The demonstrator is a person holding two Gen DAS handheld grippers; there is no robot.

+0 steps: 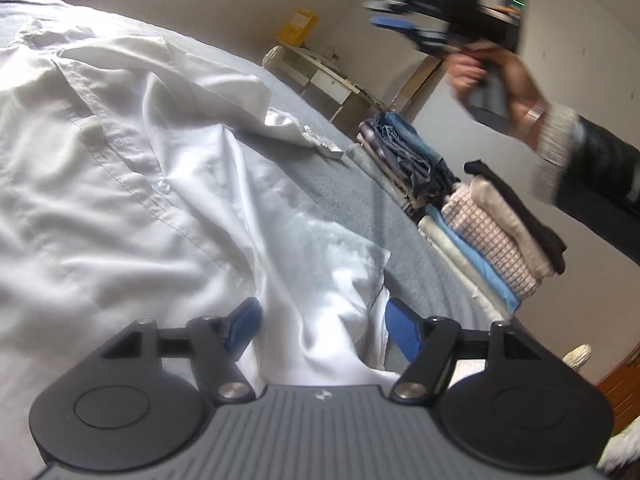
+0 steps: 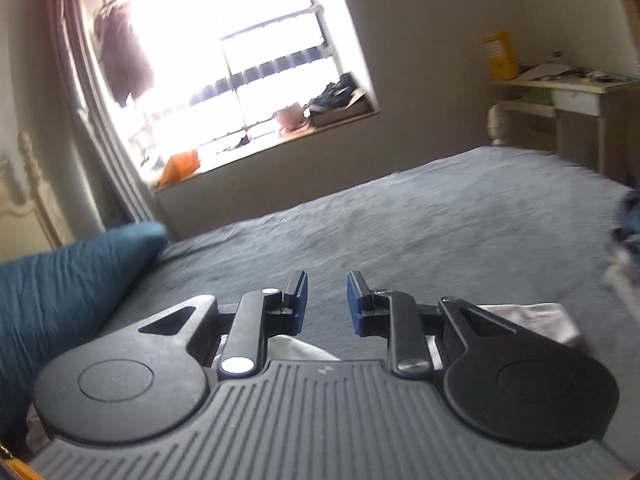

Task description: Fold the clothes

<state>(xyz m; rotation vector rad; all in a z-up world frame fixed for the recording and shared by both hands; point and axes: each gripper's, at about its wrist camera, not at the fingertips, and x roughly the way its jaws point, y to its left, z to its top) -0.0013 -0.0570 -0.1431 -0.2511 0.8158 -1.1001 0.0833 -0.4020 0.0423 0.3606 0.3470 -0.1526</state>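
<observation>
Right wrist: grey bed (image 2: 440, 220) — bright window (image 2: 224, 60) behind.

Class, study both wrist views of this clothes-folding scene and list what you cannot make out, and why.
- Left wrist view: the white shirt runs off the left edge; its full shape is cut off.
- Left wrist view: the right tool is motion-blurred, so its opening is unclear there.
- Left wrist view: lower layers of the folded stack hide under upper ones.
- Right wrist view: white cloth is mostly hidden behind the tool body.
</observation>
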